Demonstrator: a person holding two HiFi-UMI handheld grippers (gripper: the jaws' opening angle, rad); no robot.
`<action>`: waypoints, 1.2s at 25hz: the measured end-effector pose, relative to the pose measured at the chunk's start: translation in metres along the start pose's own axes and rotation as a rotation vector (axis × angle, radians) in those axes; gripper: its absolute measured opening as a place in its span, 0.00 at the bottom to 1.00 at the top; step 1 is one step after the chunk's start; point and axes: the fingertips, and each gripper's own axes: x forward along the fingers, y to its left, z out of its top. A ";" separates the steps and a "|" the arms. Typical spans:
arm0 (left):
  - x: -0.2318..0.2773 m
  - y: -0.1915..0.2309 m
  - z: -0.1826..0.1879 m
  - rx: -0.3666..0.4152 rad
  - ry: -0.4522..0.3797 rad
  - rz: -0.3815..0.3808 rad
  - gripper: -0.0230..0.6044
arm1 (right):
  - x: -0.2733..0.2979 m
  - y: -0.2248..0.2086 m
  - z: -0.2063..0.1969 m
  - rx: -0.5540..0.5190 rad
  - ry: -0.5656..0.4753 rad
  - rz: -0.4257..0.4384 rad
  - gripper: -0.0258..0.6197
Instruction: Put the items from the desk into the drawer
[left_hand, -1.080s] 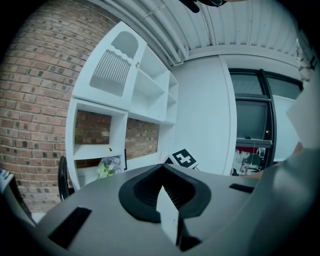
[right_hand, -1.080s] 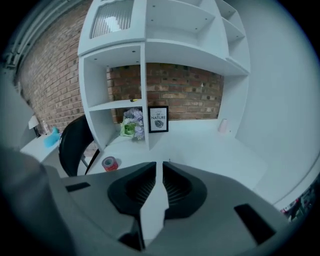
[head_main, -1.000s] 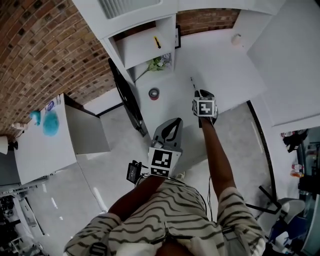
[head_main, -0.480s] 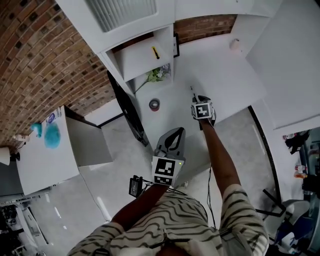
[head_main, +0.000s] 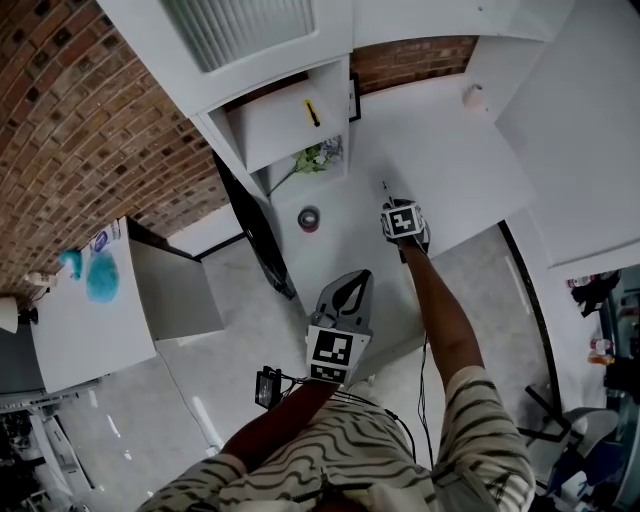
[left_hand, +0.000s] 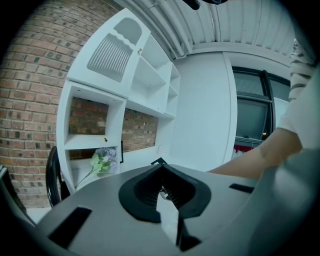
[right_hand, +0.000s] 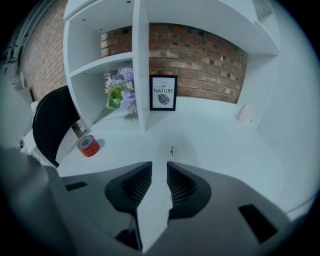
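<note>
White desk (right_hand: 215, 145) lies under my right tongs (right_hand: 159, 165), their jaws slightly apart and empty. Just ahead of them I see a thin dark stick (right_hand: 171, 150), with a red tape roll (right_hand: 88, 145) to their left near a black chair (right_hand: 52, 125). My left tongs (left_hand: 160, 164) are closed on nothing.

Red tape roll (right_hand: 88, 145), white desk (right_hand: 215, 145), purple flowers (right_hand: 121, 90), red-brown brick wall (right_hand: 200, 55), striped shirt (head_main: 340, 460)

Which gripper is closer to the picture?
Right. The right gripper is over the desk, facing the picture; the left gripper is held farther back, behind it.
</note>
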 end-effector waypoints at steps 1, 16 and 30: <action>0.002 0.001 -0.001 -0.002 0.001 0.000 0.04 | 0.004 -0.003 0.000 0.009 0.008 0.001 0.17; 0.032 0.014 -0.009 -0.013 0.022 0.003 0.04 | 0.050 -0.027 -0.029 0.067 0.158 -0.007 0.17; 0.048 0.007 -0.016 0.002 0.048 -0.040 0.04 | 0.074 -0.033 -0.031 0.045 0.195 0.028 0.17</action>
